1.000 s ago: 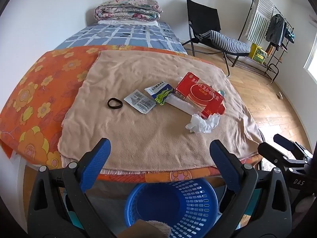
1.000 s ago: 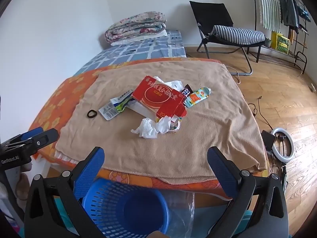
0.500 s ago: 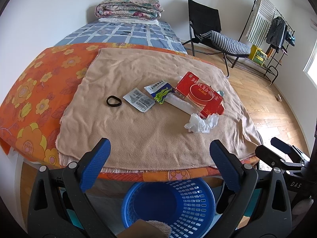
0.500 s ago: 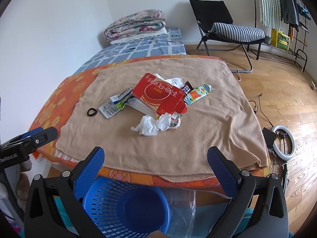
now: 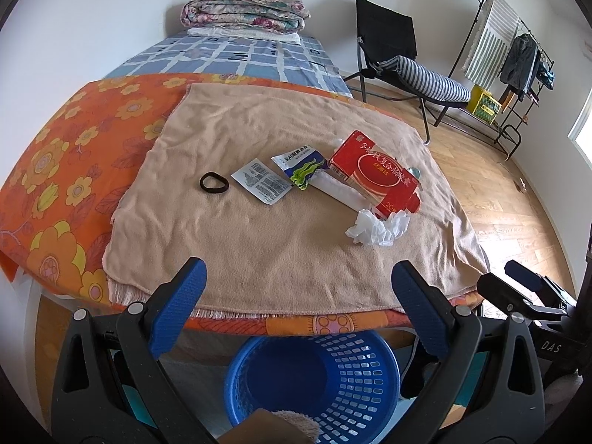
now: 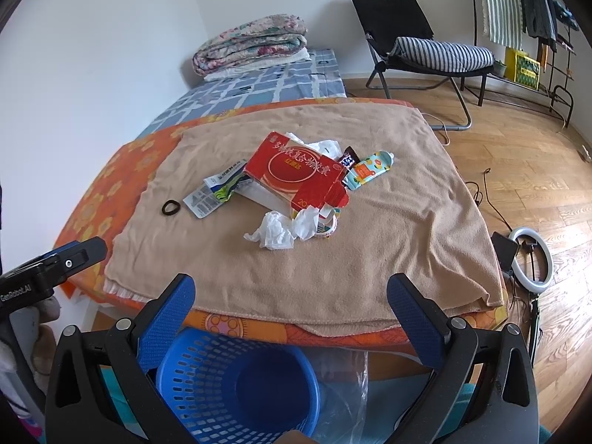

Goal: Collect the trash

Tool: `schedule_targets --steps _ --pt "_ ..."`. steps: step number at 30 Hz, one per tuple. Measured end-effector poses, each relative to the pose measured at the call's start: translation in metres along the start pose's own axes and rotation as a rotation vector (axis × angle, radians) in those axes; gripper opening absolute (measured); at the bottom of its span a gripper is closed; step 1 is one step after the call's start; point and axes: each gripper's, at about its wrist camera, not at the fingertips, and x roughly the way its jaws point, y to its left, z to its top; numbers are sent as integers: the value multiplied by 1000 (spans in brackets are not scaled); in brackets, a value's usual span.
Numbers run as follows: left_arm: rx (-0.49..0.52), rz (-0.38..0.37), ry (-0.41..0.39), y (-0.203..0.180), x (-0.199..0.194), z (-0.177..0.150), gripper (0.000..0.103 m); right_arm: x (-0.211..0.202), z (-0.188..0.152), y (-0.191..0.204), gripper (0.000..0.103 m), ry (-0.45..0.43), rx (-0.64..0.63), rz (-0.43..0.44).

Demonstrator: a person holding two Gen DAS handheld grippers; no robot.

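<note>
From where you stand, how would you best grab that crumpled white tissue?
Pinch the crumpled white tissue across its raised middle, coming from the near edge and above. It lies nearest, is soft and bunched, and the red box crowds its far side.

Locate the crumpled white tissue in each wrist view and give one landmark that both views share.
Left wrist view: the crumpled white tissue lies right of centre on the tan blanket, at the near corner of the red box.
Right wrist view: the tissue lies near the centre, just in front of the red box.
Shared landmark: the black hair tie, left of the pile in both views.
</note>
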Motion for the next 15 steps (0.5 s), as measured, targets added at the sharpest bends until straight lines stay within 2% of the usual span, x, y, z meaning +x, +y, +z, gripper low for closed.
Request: schedule_targets --steps 15 --pt "-3 -3 3 2 -1 3 102 -1 -1 -1 103 -2 -6 -4"
